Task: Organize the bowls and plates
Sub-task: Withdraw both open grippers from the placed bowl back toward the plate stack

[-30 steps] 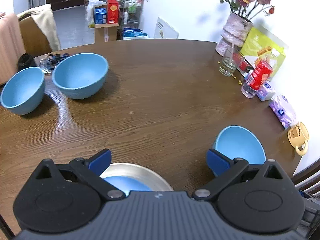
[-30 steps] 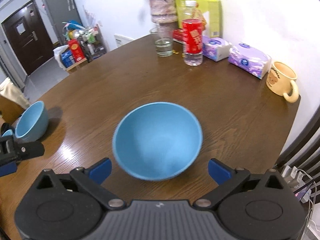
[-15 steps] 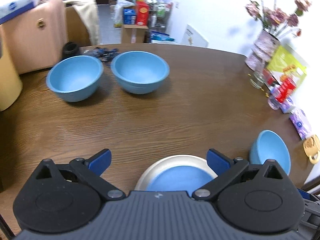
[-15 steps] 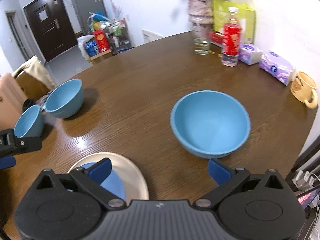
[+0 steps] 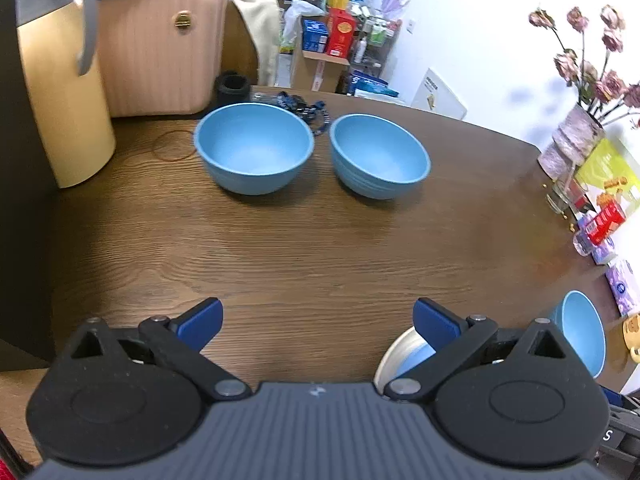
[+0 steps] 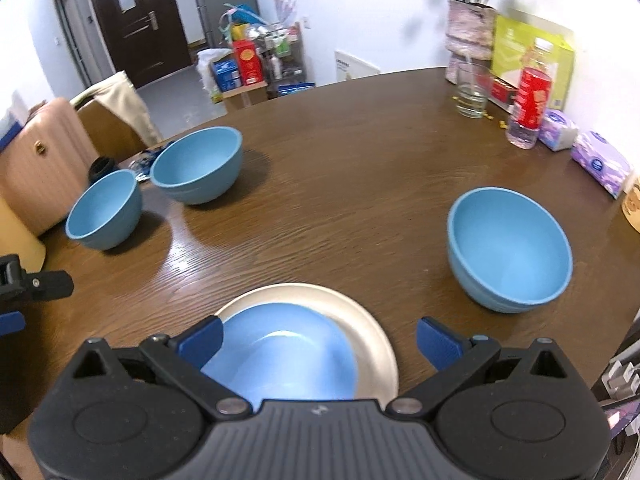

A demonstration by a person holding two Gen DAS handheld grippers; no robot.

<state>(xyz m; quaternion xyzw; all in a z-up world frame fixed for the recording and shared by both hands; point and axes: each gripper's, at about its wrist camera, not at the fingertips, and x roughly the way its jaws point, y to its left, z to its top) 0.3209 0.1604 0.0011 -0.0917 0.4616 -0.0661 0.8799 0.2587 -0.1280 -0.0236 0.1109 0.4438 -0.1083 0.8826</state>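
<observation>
Blue bowls [image 6: 509, 249] x3 on table [image 6: 340, 184], 1 blue plate [image 6: 288, 352] on 1 white plate [image 6: 360, 320]; both tools, left [image 5: 318, 320] & right [image 6: 319, 340], wide, empty.

light: bright, even | glare: sheen on table [image 6: 188, 264]; soft bowl shadows | edges: fisheye-curved; corners dark

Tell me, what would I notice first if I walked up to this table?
Probably the blue bowls: two side by side at the far left of the brown table, and a third bowl alone on the right. Close to the right gripper, a smaller blue dish sits on a white plate.
</observation>
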